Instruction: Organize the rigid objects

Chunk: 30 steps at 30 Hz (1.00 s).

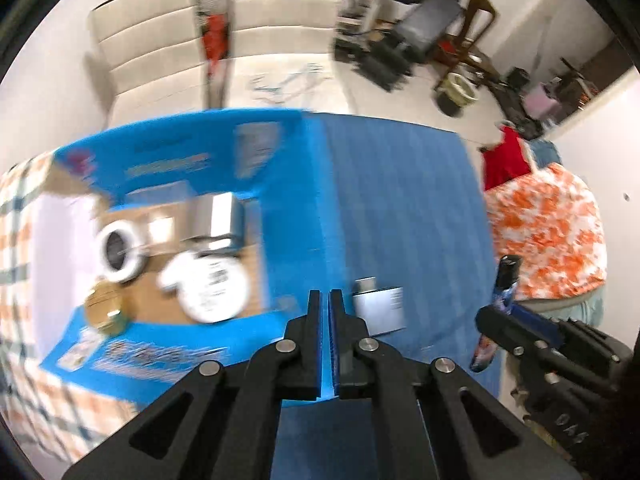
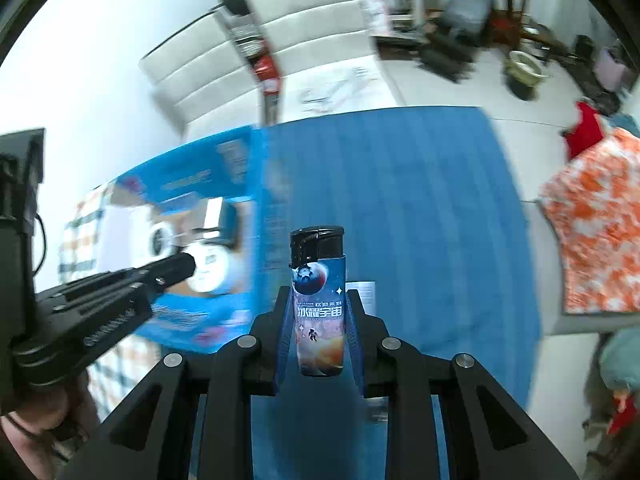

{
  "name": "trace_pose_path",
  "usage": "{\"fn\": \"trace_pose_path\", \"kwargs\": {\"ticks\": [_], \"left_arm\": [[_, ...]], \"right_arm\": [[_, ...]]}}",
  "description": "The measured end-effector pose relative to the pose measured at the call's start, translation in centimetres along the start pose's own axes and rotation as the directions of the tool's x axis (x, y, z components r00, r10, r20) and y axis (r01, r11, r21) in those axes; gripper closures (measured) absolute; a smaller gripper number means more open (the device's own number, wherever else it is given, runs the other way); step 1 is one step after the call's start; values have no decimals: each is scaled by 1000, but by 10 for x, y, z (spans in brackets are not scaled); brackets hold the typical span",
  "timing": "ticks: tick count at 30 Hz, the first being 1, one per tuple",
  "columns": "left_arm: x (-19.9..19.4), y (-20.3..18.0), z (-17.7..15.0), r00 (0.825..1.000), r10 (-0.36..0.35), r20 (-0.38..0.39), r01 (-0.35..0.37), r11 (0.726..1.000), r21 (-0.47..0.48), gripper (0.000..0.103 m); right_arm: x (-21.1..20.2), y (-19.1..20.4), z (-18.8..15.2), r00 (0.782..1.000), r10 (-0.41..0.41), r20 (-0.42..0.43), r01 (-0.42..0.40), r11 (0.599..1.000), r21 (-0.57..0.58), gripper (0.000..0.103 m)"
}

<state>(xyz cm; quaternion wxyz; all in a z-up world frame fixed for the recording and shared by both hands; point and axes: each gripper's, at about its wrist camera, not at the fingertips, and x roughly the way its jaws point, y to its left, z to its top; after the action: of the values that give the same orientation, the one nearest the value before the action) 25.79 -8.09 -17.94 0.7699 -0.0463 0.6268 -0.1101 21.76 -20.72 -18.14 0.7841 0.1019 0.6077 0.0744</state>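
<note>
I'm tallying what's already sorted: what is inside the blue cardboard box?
In the blue cardboard box: a white tape roll, a round white container, a silver box and a gold-lidded jar. Blur and the box walls hide anything else.

Both wrist cameras look forward and down, close over a blue ribbed mat point(image 1: 400, 208) point(image 2: 400, 200); each also catches the open blue cardboard box point(image 1: 288, 216) point(image 2: 192, 184) at left.
</note>
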Motion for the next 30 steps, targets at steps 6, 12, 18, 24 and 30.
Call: {"fn": "trace_pose_path", "kwargs": {"ticks": [6, 12, 18, 24, 30], "left_arm": [[13, 79, -10, 994, 89, -64, -96, 990, -106, 101], [30, 120, -15, 988, 121, -101, -135, 981, -143, 101], [32, 128, -19, 986, 122, -111, -138, 979, -147, 101], [31, 118, -13, 986, 104, -134, -121, 985, -124, 86], [15, 100, -5, 991, 100, -86, -111, 984, -141, 27]], "right_arm": [[61, 70, 6, 995, 41, -89, -46, 997, -57, 76], [114, 94, 11, 988, -5, -154, -7, 997, -79, 76], [135, 94, 13, 980, -3, -200, -12, 997, -70, 75], [134, 81, 18, 979, 52, -197, -56, 998, -16, 62], [79, 45, 24, 991, 86, -99, -81, 995, 53, 49]]}}
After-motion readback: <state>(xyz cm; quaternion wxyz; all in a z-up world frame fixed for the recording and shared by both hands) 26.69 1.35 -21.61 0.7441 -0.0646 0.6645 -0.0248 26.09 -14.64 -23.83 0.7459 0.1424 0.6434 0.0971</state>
